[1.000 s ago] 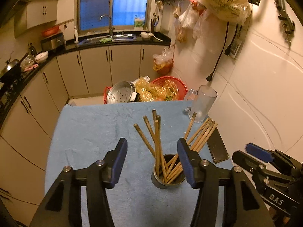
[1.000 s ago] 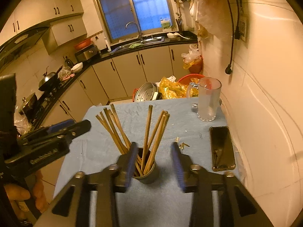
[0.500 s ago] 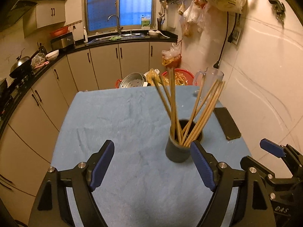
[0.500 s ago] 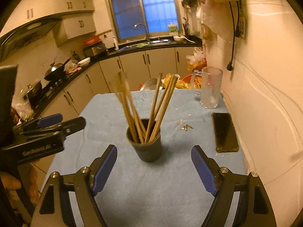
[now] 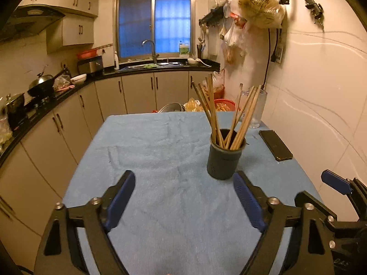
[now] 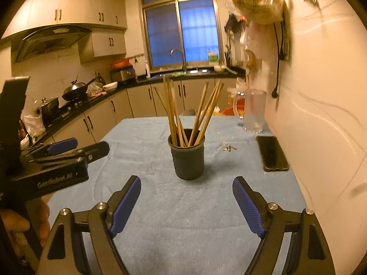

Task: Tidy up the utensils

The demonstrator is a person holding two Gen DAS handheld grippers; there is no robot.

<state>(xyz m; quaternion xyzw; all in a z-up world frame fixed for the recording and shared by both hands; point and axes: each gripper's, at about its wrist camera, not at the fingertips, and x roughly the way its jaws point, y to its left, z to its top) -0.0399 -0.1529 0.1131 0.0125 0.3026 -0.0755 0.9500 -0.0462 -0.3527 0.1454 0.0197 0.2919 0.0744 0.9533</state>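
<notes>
My left tool (image 5: 184, 197) hangs over the blue cloth on the desk (image 5: 149, 151) with its jaws spread wide and nothing between them; they have just been opening. The dark cup (image 5: 226, 154) stands upright ahead of it and a little right of its centre line, just beyond the tip of the right-hand finger and clear of both pads. The wooden chopsticks (image 5: 213, 110) stand in the cup, fanned out and leaning against its rim.

My right tool (image 6: 187, 200) is likewise wide apart and empty, its jaws also just opened. From it the cup (image 6: 188, 158) sits straight ahead, near the line between the two fingers but beyond their tips, touching neither. The chopsticks (image 6: 181, 112) splay left and right above it.

A black phone (image 6: 271, 154) lies flat to the right of the cup near the wall, and a clear glass mug (image 6: 253, 112) stands behind it.
</notes>
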